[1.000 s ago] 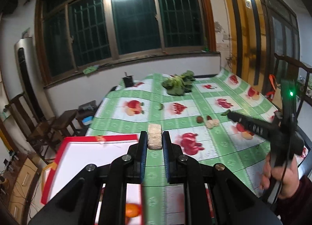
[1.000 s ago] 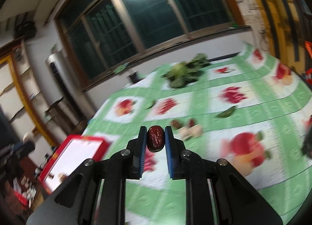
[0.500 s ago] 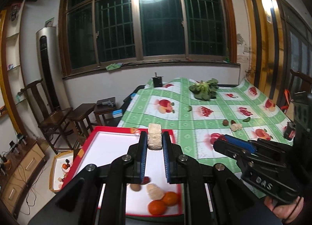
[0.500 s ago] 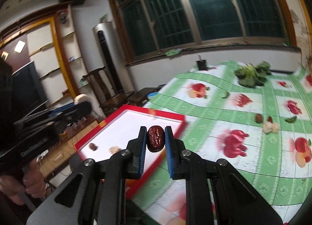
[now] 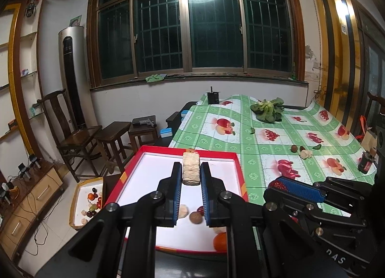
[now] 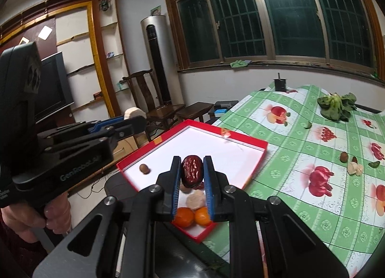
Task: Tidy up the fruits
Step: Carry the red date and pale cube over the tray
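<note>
My left gripper (image 5: 191, 174) is shut on a pale beige block (image 5: 191, 168) and holds it above the red-rimmed white tray (image 5: 154, 174). My right gripper (image 6: 191, 172) is shut on a dark red date (image 6: 191, 171) above the same tray (image 6: 252, 155). The tray's near end holds two oranges (image 6: 184, 216), a pale lump (image 6: 196, 199) and a small brown fruit (image 6: 144, 169). The right gripper also shows at the lower right of the left wrist view (image 5: 276, 185), and the left gripper at the left of the right wrist view (image 6: 134, 120).
The table has a green cloth with fruit prints (image 5: 264, 148). On it lie leafy greens (image 5: 267, 109), small brown and pale fruits (image 5: 302, 151) and a dark can (image 5: 365, 163). A box of fruit (image 5: 87, 202) sits on the floor to the left, beside wooden stools and a chair.
Both grippers have swung left and back from over the tablecloth to over the tray. Each still holds its item.
</note>
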`<state>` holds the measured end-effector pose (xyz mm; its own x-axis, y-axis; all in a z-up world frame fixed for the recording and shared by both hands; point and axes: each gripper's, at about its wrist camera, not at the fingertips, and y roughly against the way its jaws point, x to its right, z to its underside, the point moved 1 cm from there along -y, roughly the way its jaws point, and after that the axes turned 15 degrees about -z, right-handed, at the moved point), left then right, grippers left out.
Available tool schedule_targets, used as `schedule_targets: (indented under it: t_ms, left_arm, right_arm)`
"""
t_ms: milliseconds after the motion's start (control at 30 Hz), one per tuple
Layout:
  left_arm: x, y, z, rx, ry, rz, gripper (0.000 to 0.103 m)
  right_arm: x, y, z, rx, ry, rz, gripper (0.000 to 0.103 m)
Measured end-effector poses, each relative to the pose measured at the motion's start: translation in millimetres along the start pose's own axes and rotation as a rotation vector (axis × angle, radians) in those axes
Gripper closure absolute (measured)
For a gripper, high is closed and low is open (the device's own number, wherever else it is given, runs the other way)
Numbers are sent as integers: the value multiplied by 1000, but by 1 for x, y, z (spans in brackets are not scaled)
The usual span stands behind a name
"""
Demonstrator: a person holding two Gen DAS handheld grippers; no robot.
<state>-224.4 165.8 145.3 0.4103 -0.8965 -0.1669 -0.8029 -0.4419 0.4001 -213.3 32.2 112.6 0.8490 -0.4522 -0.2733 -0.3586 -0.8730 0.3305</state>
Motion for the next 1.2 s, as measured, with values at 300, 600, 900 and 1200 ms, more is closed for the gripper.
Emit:
schedule_targets:
  t_ms: [300, 600, 900, 1200]
  left_arm:
    - [-12, -7, 6, -19, 6, -29, 90]
    - [-21, -16, 14, -39, 7, -54, 90]
    - [-24, -25, 20, -60, 8, -61, 90]
    - [-31, -37, 26, -88, 12, -61, 90]
  right_arm:
    - [-15, -15, 7, -41, 21, -26, 83]
    - [-22, -25, 11, -67, 27, -36, 83]
    - [-17, -39, 16, -100, 8, -40, 83]
    - [-10, -53, 25, -140, -24, -42, 83]
